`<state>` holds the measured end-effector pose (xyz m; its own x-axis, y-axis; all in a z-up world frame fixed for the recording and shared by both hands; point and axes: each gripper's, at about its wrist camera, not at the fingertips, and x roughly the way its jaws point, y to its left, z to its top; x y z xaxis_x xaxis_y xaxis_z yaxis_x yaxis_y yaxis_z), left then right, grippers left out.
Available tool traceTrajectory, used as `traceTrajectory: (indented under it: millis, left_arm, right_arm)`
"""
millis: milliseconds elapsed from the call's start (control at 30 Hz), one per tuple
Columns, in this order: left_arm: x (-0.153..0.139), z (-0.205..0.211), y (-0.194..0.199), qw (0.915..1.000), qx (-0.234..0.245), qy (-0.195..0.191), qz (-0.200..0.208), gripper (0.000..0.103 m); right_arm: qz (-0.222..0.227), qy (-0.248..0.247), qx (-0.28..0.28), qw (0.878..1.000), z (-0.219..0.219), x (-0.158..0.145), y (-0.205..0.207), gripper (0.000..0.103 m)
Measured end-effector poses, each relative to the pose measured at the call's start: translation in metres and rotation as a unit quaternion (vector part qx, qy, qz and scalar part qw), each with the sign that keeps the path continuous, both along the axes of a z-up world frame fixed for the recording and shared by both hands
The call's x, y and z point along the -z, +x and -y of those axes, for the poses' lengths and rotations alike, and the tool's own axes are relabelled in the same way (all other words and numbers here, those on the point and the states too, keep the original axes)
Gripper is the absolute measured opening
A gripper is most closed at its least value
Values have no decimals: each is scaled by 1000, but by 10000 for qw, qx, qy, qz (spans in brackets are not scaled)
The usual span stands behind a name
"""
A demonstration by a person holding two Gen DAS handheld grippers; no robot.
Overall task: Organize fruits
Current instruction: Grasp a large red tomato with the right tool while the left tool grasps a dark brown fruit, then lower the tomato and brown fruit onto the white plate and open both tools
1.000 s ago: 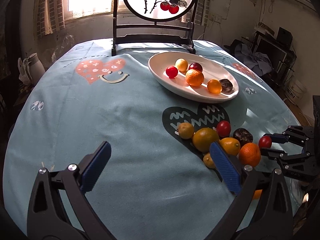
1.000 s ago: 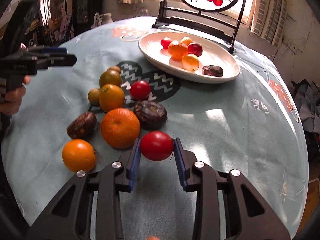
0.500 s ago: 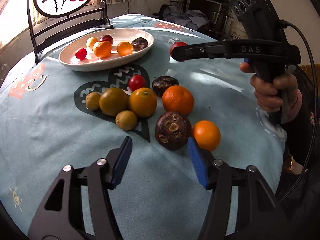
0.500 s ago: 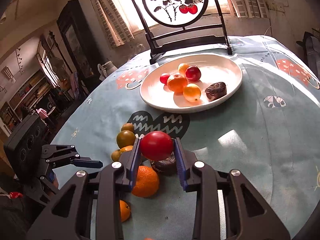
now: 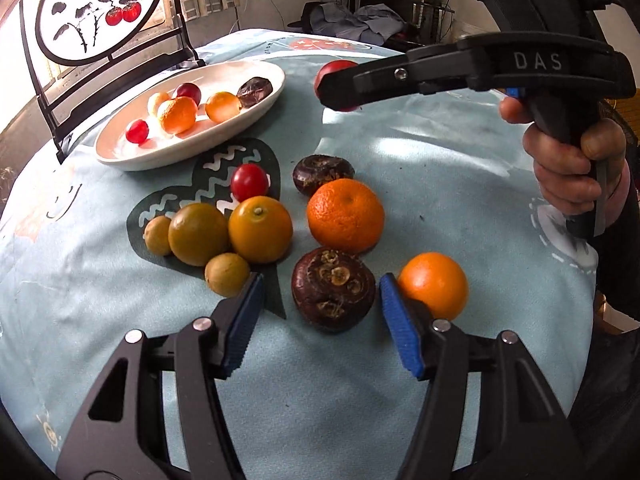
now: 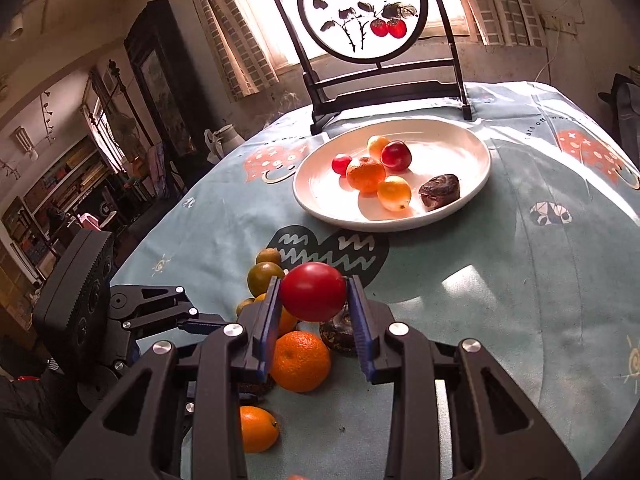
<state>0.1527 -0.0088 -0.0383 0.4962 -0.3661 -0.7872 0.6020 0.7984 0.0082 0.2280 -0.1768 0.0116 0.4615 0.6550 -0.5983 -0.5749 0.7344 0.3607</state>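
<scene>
Only the right wrist view shows blue pads clamping the red tomato — clear of the table.

A lived-in home — curtained window, dark wooden cabinet, crowded bookshelves, a clothed dining table.

Loose fruits lie on the tablecloth before the plate, which holds six more.

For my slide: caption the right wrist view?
Right gripper carries a red tomato above loose fruit, facing the white plate.
</scene>
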Motion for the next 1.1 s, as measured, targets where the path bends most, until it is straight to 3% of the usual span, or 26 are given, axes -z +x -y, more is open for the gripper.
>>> traceTrajectory:
  millis: [100,233,533,733,933,1100]
  left_arm:
    - [3,6,-1,9999,37,135,-20,60]
    - [6,8,-1,9998,14,155,-103,43]
    - [2,-2,-2,9998,-100,-82,-157,42]
    - [-26,-26,2,9972,-329,-666,-36,42]
    - [-68,-39,52,9899,-1009,-894,448,42]
    - [-73,-43,121,9778,-1788,-897,621,42]
  right_arm:
    - [-3,8,23,10000,1,0,0,34]
    - [11,-61,107,9999,3,2,2,34]
    - [-108,-161,219,9996,5,9,10,34]
    - [-167,15,119,9998,4,9,14,34]
    - [110,106,526,9985,-6,-15,45,34]
    - [296,195,1049,9938,-16,-20,94,34]
